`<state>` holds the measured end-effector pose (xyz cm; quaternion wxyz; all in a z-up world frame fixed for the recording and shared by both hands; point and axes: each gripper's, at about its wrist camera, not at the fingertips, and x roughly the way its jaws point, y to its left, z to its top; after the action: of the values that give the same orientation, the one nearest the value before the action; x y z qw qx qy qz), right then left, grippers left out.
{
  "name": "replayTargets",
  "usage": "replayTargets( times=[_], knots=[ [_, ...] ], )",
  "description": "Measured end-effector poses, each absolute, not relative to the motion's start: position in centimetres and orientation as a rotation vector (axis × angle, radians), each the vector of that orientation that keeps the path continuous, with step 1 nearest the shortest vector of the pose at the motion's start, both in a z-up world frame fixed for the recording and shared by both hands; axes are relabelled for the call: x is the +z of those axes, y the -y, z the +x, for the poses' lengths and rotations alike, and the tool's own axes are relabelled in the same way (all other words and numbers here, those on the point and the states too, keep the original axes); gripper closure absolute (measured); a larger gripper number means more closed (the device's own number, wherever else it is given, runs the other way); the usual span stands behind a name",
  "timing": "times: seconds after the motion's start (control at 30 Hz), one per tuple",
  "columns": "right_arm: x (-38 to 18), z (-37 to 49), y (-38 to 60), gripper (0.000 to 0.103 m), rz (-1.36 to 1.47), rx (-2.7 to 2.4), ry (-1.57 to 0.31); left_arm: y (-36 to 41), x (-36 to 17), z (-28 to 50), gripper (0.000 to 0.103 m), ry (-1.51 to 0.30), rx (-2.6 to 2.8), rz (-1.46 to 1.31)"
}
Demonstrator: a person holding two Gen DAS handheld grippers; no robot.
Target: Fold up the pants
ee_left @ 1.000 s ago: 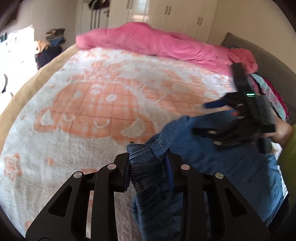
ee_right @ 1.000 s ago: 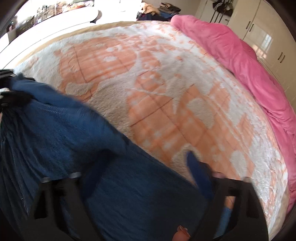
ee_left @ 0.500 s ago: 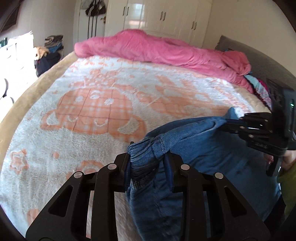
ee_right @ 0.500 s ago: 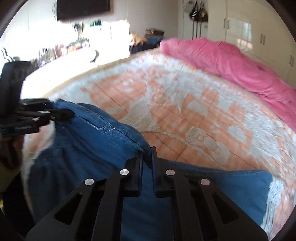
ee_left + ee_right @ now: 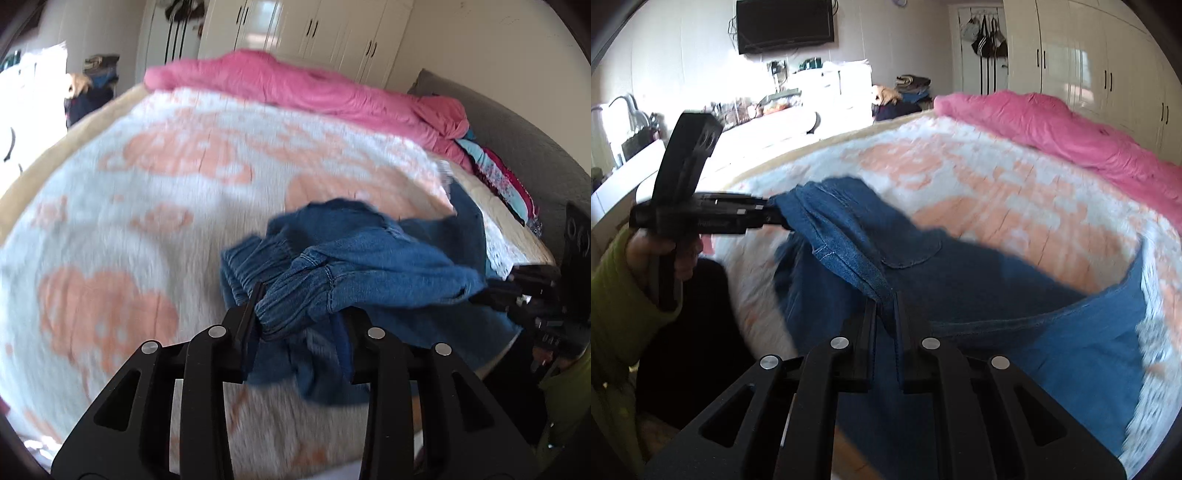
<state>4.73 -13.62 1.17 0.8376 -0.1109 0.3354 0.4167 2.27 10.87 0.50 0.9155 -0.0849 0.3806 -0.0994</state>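
Blue denim pants hang between both grippers above the bed. My left gripper is shut on the gathered elastic waistband at one end. My right gripper is shut on a folded edge of the pants at the other end. The left gripper also shows in the right wrist view, and the right gripper at the right edge of the left wrist view. The stretch between them is lifted and taut; the rest of the pants trails on the bed toward the right.
The bed is covered by a white and orange fleece blanket. A pink duvet lies along the far side. Folded clothes sit by the grey headboard. White wardrobes stand behind; a TV hangs on the wall.
My right gripper closed on the pants edge. Both grippers then lifted and pulled apart, stretching the waistband between them, and both views swung across the bed.
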Motion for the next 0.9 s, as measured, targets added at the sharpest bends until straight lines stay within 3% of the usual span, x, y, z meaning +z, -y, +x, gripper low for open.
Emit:
replayTargets(
  times=[0.2, 0.33, 0.63, 0.9],
  knots=[
    [-1.6, 3.0, 12.8, 0.095, -0.237, 0.885, -0.797, -11.0, -1.0, 1.7, 0.071, -0.868, -0.176, -0.171],
    [-2.0, 2.5, 11.9, 0.095, -0.254, 0.905, -0.807, -12.3, -1.6, 0.9, 0.061, -0.908, -0.150, -0.223],
    [-3.5, 2.0, 11.9, 0.092, -0.235, 0.934, -0.867, -13.4, 1.7, -2.8, 0.061, -0.838, -0.120, -0.240],
    [-3.7, 1.5, 12.6, 0.088, -0.169, 0.955, -0.903, -7.0, 2.0, -0.4, 0.061, -0.807, -0.274, -0.164]
  ],
)
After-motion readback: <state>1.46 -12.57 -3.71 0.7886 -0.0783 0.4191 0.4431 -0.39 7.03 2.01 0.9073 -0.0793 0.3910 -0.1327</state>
